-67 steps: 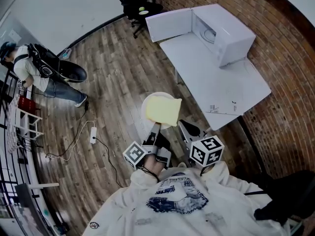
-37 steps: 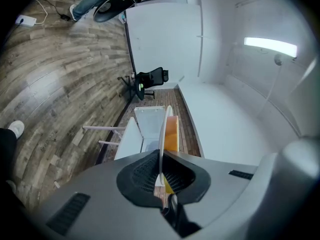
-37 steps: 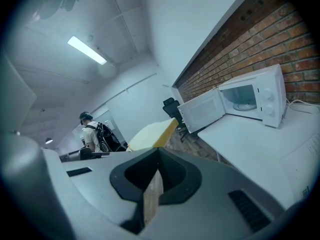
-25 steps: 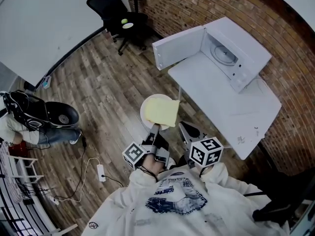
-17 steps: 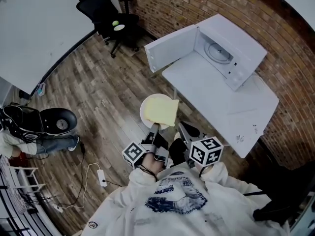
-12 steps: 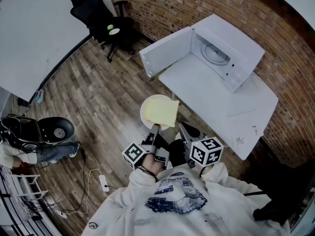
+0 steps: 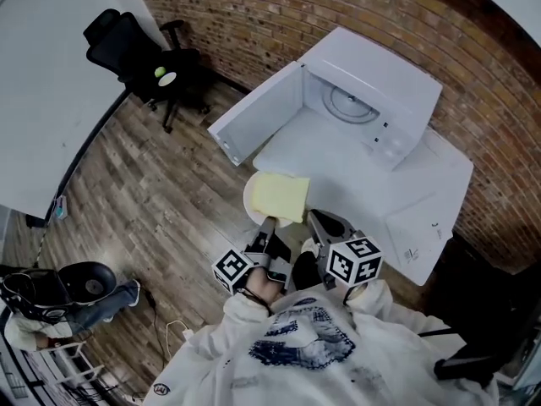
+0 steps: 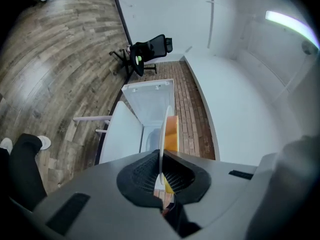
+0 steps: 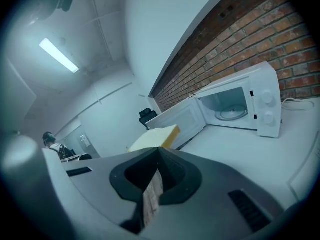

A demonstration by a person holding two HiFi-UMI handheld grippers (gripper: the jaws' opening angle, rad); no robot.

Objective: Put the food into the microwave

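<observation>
While the left hand-held gripper is clamped on the near rim of a white plate, a yellow slice of bread lies flat on that plate. In the left gripper view the plate's thin edge stands pinched between the closed jaws, with the bread on its right face.

The plate is in the air in front of the white microwave, outside it, near the lower edge of the microwave's door, which is swung wide open to the microwave's left. Inside the microwave the glass turntable shows, bare.

The right hand-held gripper is just beside the plate, on the side nearer the microwave's control panel, and does not touch it. Its jaws meet at the tips and hold nothing.

The microwave stands on a white table against a brick wall. Well to the microwave's left, a black office chair stands on the wooden floor.
</observation>
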